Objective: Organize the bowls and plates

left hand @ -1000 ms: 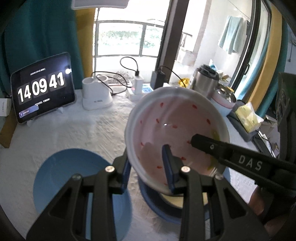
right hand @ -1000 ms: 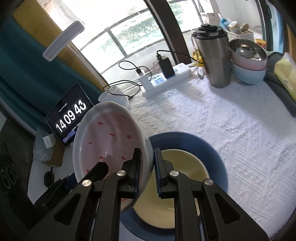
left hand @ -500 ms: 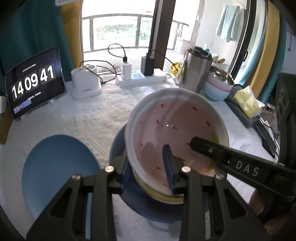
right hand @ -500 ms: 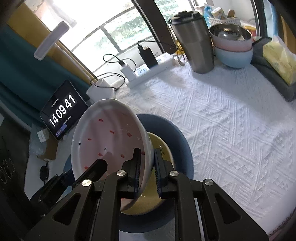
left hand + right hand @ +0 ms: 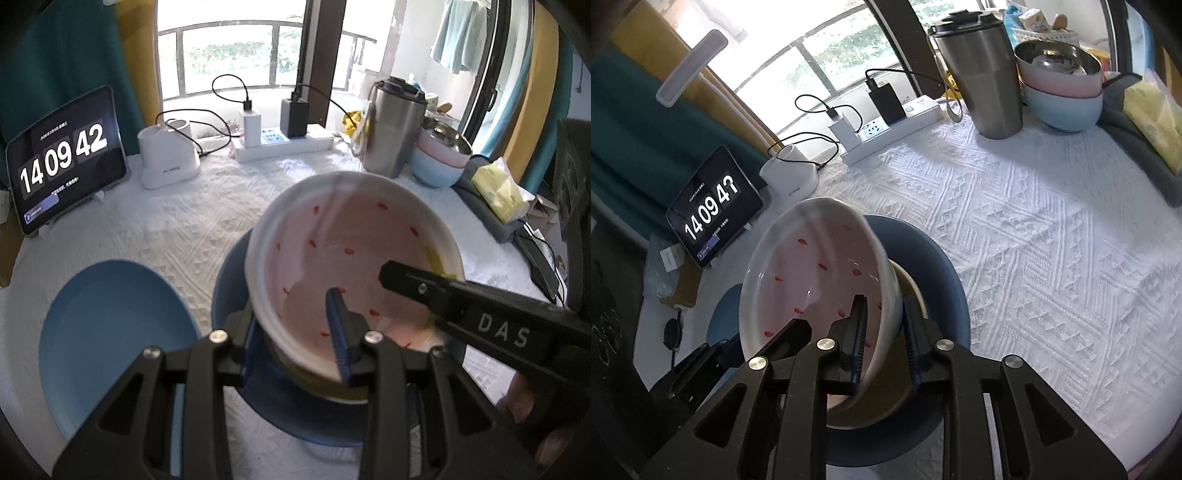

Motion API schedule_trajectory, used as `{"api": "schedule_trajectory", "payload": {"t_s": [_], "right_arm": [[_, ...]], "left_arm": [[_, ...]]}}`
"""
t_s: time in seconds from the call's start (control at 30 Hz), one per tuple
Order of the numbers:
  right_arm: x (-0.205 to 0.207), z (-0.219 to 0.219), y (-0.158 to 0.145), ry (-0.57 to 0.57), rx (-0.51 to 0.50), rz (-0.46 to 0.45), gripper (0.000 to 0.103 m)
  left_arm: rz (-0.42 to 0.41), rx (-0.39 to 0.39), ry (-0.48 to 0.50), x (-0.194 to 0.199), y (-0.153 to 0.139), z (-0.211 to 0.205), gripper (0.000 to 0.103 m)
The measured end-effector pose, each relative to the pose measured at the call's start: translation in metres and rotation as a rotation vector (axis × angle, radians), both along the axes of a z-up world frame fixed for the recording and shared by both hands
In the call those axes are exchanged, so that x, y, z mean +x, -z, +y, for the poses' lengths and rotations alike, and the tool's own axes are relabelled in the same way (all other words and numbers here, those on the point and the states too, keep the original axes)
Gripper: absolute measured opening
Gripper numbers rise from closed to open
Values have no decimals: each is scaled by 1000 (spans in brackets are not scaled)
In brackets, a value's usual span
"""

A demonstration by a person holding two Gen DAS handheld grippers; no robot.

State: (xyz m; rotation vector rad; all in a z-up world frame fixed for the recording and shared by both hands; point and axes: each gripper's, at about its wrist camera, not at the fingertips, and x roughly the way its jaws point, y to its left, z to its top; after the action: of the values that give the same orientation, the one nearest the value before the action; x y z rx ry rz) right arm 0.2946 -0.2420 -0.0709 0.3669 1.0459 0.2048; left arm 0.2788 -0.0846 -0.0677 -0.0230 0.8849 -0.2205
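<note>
Both claws are opening around the rim of the red-speckled pink bowl [image 5: 351, 258], the right claw [image 5: 882, 339] already off it, the left claw [image 5: 295, 336] straddling it with contact unclear, so releasing evenly is keeping it nested in the yellow bowl [image 5: 908, 284] on the dark blue plate [image 5: 942, 280] mid-worktop.

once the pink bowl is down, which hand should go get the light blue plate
Left. The light blue plate lies just beside the left gripper. From the right gripper, whose jaws are opening around the pink bowl's rim, that plate sits behind the bowl.
</note>
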Motion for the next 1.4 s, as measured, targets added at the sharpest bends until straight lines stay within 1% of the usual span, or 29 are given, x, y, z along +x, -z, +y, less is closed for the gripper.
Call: {"api": "schedule_trajectory", "payload": {"t_s": [0.1,0.17,0.4,0.57,0.7,0.83,0.93,1.03,1.07,1.3,1.4], "right_arm": [[0,0,0,-1,-14,-12,23],[0,-1,1,-4,-15,-12,23],[1,1,0,-15,-38,-14,23],[1,0,-1,-19,-30,-10,23],[0,-1,-1,-29,-38,-7,23],[-1,1,-2,-41,-59,-10,24],[-2,11,-3,-78,-135,-25,24],[-6,27,-5,-120,-269,-48,24],[-6,30,-4,-124,-292,-54,24],[-12,37,-4,-137,-374,-83,24],[-15,42,-9,-146,-389,-109,30]], "left_arm": [[4,6,-2,0,2,1,36],[29,-9,1,2,7,5,36],[25,-25,18,0,6,7,36],[35,-58,32,-3,2,12,36],[29,-57,37,-5,1,13,36],[1,-49,19,-7,-5,18,36],[-8,-46,9,-7,-8,22,36],[-3,-50,9,-5,-6,24,36],[-4,-49,10,-6,-5,24,36],[-5,-39,22,-6,-3,22,36],[-5,-40,23,-6,-3,23,36]]}}
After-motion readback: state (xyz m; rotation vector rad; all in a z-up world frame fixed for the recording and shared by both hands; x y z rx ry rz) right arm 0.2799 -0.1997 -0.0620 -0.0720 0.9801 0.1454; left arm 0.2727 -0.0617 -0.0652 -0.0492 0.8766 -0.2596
